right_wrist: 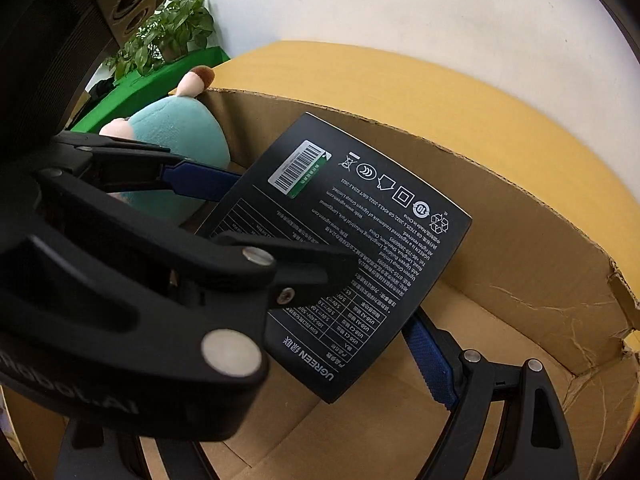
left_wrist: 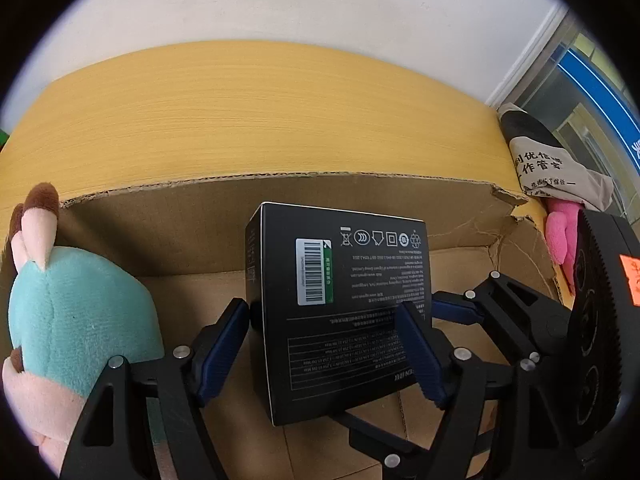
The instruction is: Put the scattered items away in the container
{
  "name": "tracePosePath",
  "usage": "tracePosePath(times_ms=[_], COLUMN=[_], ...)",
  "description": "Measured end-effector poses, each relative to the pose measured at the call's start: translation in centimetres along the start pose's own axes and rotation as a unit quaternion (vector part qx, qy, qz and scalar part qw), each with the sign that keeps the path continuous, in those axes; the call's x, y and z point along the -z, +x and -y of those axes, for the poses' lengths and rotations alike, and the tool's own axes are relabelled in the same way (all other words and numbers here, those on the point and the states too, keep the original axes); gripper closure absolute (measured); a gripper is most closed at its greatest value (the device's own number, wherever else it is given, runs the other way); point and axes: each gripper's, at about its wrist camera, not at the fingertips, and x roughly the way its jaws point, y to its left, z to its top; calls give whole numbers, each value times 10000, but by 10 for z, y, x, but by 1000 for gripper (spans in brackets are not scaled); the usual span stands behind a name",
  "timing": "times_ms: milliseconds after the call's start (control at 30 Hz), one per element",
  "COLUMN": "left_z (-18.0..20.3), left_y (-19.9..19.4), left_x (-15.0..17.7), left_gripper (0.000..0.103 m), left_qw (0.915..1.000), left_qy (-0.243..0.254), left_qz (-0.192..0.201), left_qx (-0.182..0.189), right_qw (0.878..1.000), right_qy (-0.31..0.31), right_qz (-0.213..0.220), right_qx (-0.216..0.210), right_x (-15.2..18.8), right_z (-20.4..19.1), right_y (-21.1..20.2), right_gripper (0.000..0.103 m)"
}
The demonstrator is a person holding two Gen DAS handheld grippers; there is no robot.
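Left claw (left_wrist: 326,344) clenched on black box (left_wrist: 344,300), blue pads against both sides. Box held inside cardboard carton (left_wrist: 168,236), above floor. Teal plush (left_wrist: 80,312) in carton's left corner. Right claw (left_wrist: 452,306) parted beside box.

Black UGREEN box (left_wrist: 340,308) — printed back up, tilted — inside the torn cardboard box (left_wrist: 360,200), beside a teal plush toy (left_wrist: 80,312).

Both tongs are matte black plastic with ridged blue pads (left_wrist: 224,344) and round silver screws (right_wrist: 231,351). The left tongs (left_wrist: 326,350) match the right tongs (right_wrist: 340,288). White lettering marks one arm.
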Motion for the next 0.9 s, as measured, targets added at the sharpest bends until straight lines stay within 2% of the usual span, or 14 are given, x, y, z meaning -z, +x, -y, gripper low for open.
tracePosePath(times_ms=[133, 233, 400, 533, 600, 800, 900], left_z=[-3, 0, 1, 8, 7, 6, 7], left_y=[-5, -14, -80, -135, -165, -225, -245], left_x=[6, 7, 23, 39, 53, 106, 132], left_gripper=[27, 26, 26, 25, 24, 24, 24], left_qw=[10000, 9999, 9972, 9914, 9872, 9783, 9738], left_qy=[-26, -3, 64, 187, 259, 461, 592], left_qz=[-40, -13, 728, 1285, 1564, 1949, 2064], left_qx=[-17, -155, -143, -159, -195, -537, -752], right_qw=[9999, 9999, 9994, 9939, 9923, 9850, 9858], right_qy=[105, 31, -97, -280, -311, -292, -206], right_qz=[-32, -84, 210, 480, 566, 1061, 1139], right_qx=[-93, 102, 239, 950, 1060, 1328, 1218], right_x=[-1, -2, 0, 14, 21, 52, 74], right_z=[1, -8, -26, -58, -70, -108, -122], right_y=[-3, -13, -62, -109, -125, -173, -190], right_gripper=[10, 10, 7, 2, 1, 1, 1])
